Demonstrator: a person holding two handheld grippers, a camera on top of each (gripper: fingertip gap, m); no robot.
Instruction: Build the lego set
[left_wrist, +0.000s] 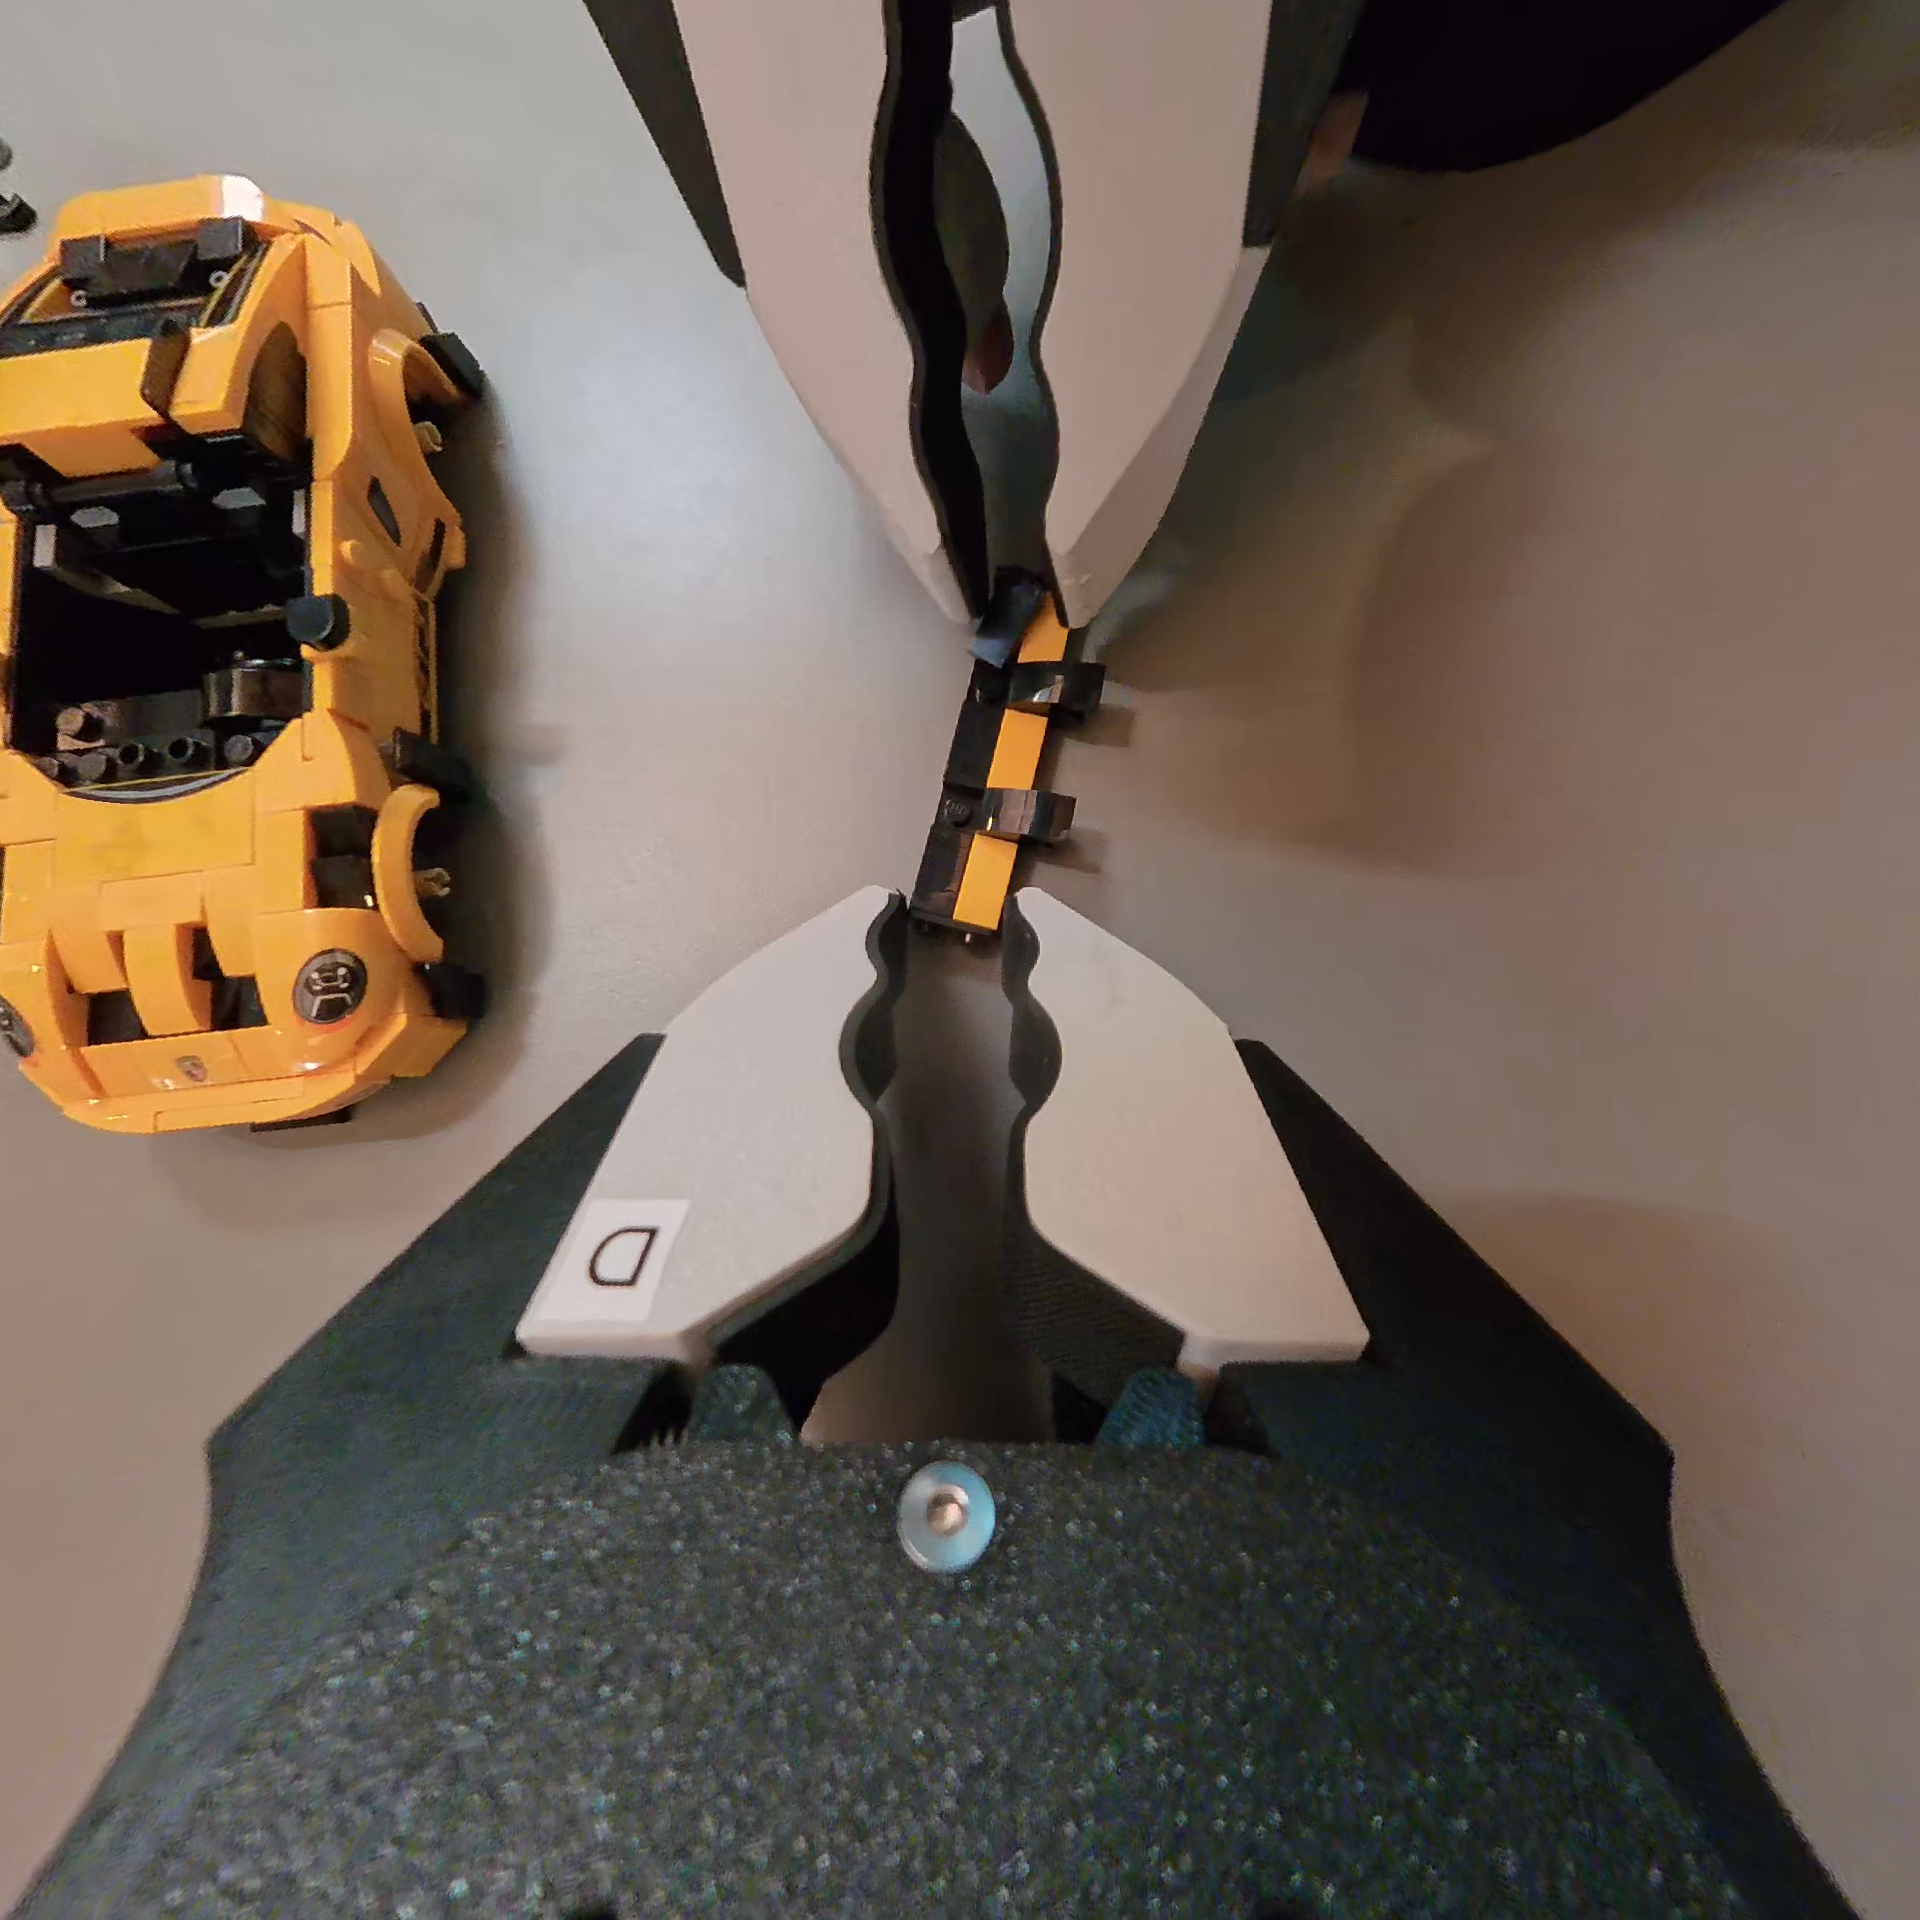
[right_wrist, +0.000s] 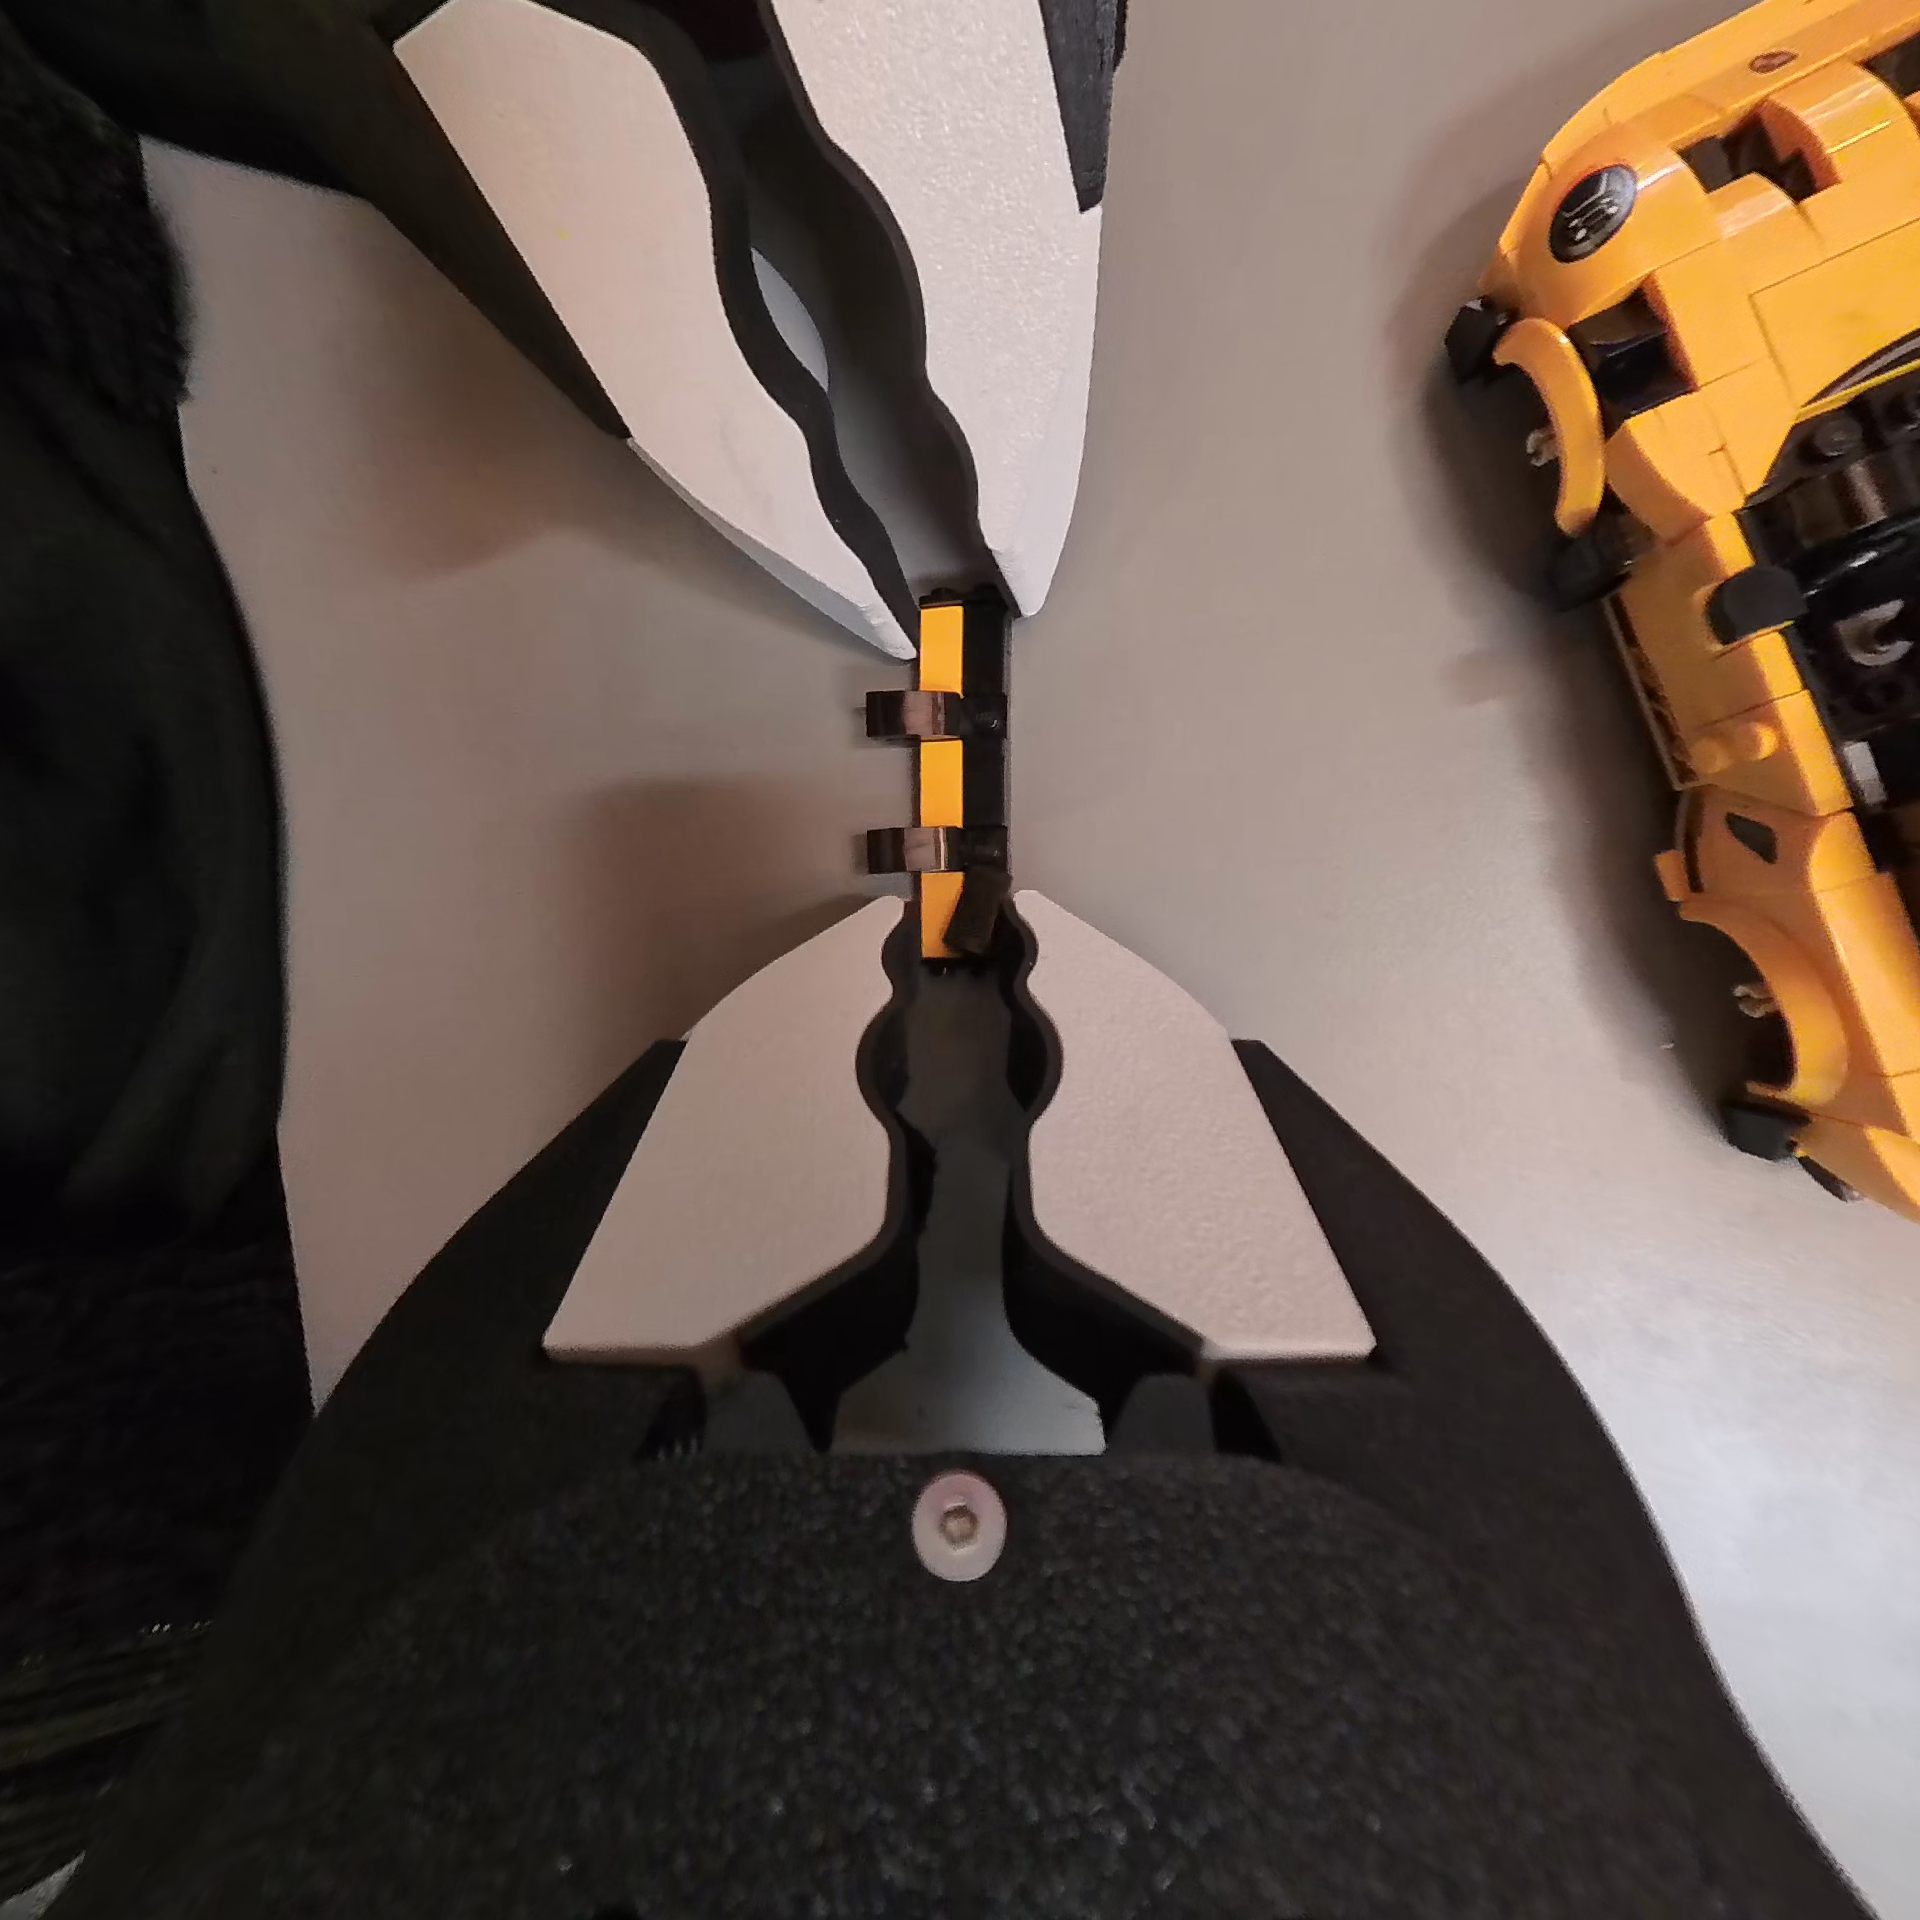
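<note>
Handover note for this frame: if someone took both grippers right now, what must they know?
Left gripper: shut on one end of the yellow-and-black strip.
Right gripper: shut on the strip's other end, so the strip hangs between the two, above the table. Two black clips stick out from its side.
Yellow car: on the table beside the grippers, roof area open, no wheels visible on this side.
Done: most of the car body is built.
Left: the strip is not yet on the car; where it goes cannot be told from these views.
</note>
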